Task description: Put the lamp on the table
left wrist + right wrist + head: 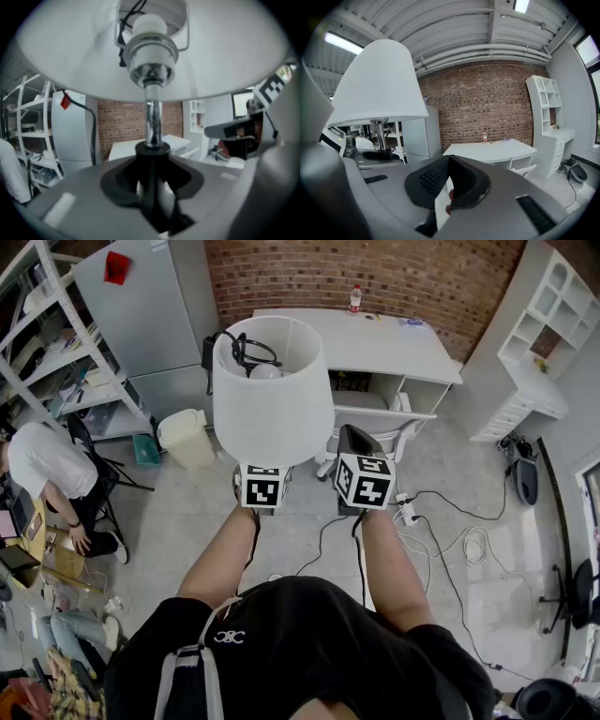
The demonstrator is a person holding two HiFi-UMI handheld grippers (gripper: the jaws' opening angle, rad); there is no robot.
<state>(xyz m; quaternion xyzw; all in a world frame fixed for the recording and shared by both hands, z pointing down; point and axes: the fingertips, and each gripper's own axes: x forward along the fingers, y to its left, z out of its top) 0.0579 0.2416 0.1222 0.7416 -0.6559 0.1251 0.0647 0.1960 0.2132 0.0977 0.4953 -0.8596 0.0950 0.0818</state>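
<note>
Left gripper view: lamp [151, 70] upright, shade [61, 56] uppermost

The white table [375, 341] carries a bottle [355, 298].

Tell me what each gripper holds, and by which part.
The left gripper grips the table lamp by the black lower stem, below the chrome rod. The right gripper holds nothing; its jaws are together.

Ahead of you a brick wall [375, 277] backs a white table [375, 343]. White shelves [548, 310] stand to your right, and a tall pale cabinet [141, 315] and metal rack [56, 352] to your left, on a pale floor [487, 559].
</note>
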